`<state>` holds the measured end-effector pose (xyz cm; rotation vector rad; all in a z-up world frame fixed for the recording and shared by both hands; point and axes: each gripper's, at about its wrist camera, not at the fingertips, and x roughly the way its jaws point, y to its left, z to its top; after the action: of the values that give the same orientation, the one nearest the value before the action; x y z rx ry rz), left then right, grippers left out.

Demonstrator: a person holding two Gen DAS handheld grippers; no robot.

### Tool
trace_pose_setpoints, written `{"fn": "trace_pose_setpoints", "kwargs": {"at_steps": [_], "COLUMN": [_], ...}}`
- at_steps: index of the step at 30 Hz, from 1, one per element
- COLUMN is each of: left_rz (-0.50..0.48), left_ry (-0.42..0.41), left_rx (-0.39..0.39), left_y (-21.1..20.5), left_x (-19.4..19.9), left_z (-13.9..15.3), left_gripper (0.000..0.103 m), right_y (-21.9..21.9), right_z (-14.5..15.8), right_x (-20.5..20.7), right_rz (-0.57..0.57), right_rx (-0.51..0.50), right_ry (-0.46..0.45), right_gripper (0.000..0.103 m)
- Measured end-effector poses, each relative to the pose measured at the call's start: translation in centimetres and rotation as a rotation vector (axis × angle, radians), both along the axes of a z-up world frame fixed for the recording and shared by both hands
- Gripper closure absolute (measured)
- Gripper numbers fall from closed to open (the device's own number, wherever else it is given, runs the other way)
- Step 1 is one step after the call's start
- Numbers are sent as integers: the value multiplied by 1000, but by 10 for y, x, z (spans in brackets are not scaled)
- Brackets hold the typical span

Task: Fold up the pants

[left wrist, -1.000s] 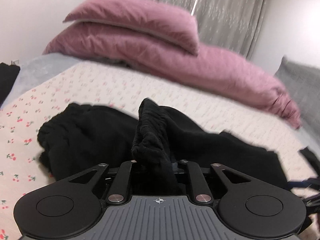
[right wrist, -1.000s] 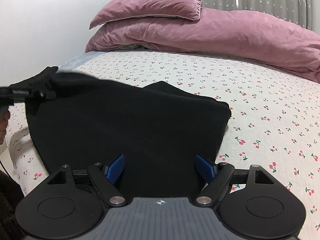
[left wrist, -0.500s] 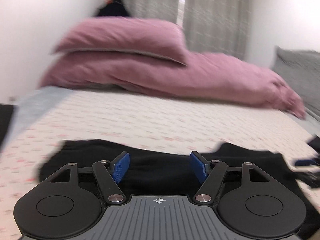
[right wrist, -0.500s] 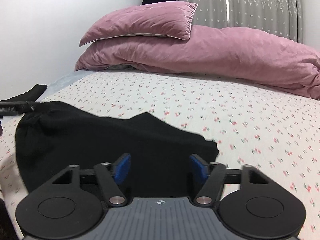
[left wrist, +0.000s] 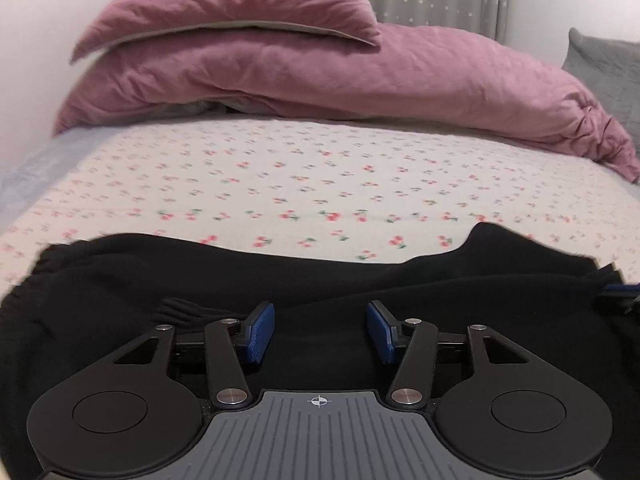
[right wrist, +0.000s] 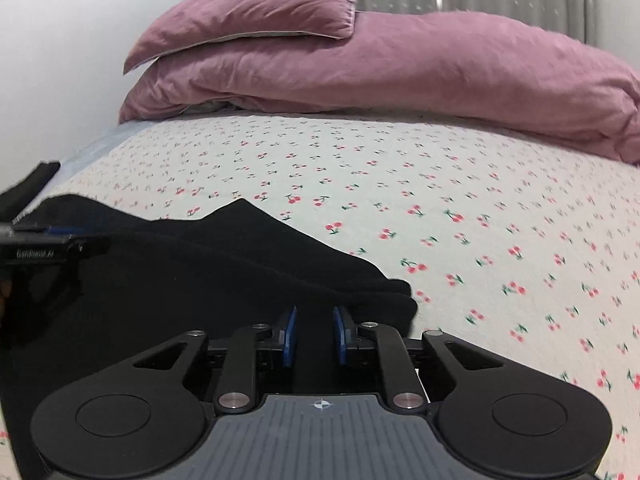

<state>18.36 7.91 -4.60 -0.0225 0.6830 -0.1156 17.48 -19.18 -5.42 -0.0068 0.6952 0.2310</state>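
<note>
The black pants (left wrist: 280,288) lie flat across the near part of the bed, folded lengthwise, and also show in the right wrist view (right wrist: 192,264). My left gripper (left wrist: 319,330) is open and empty, low over the pants near the ribbed waistband (left wrist: 180,308) at the left. My right gripper (right wrist: 314,334) is over the pants' right end, its jaws narrowed with a gap still between the blue pads; whether cloth is pinched is unclear. The left gripper shows at the left edge of the right wrist view (right wrist: 44,248).
The bed has a cherry-print sheet (left wrist: 320,176). A mauve duvet (left wrist: 360,80) with a mauve pillow (left wrist: 240,4) on top lies along the back. A grey pillow (left wrist: 608,68) is at the far right. A wall runs along the left.
My left gripper let go of the bunched waistband and opened; the pants now lie flat. My right gripper's jaws went from wide open to nearly closed at the pants' right end.
</note>
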Motion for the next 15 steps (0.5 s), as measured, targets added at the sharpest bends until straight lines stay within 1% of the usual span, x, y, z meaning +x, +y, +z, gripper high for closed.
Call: {"fn": "trace_pose_setpoints", "kwargs": {"at_steps": [2, 3, 4, 6, 7, 8, 11, 13, 15], "left_rz": [-2, -4, -17, -90, -129, -168, -305, -370, -389], "left_ry": [-15, -28, -44, -77, -90, -95, -88, -72, -33], "left_rx": [-6, -7, -14, -44, -52, -57, -70, -41, 49], "left_y": [2, 2, 2, 3, 1, -2, -11, -17, -20], "left_x": [-9, -17, -27, -46, -56, -65, -90, -98, -105], "left_z": [6, 10, 14, 20, 21, 22, 15, 8, -3], "left_gripper": [53, 52, 51, 48, 47, 45, 45, 45, 44], "right_y": [-6, -7, -8, -4, 0, 7, 30, 41, 47], "right_z": [7, 9, 13, 18, 19, 19, 11, 2, -8], "right_x": [-10, -15, -23, -40, -48, -54, -75, -86, -97], "right_rz": [-11, -11, 1, 41, 82, 123, 266, 341, 377], "right_rx": [35, 48, 60, 54, 46, 36, -15, -58, -130], "right_ry": [3, 0, -9, -31, -41, -47, -42, -22, -7], "right_gripper": [81, 73, 59, 56, 56, 56, 55, 56, 55]}}
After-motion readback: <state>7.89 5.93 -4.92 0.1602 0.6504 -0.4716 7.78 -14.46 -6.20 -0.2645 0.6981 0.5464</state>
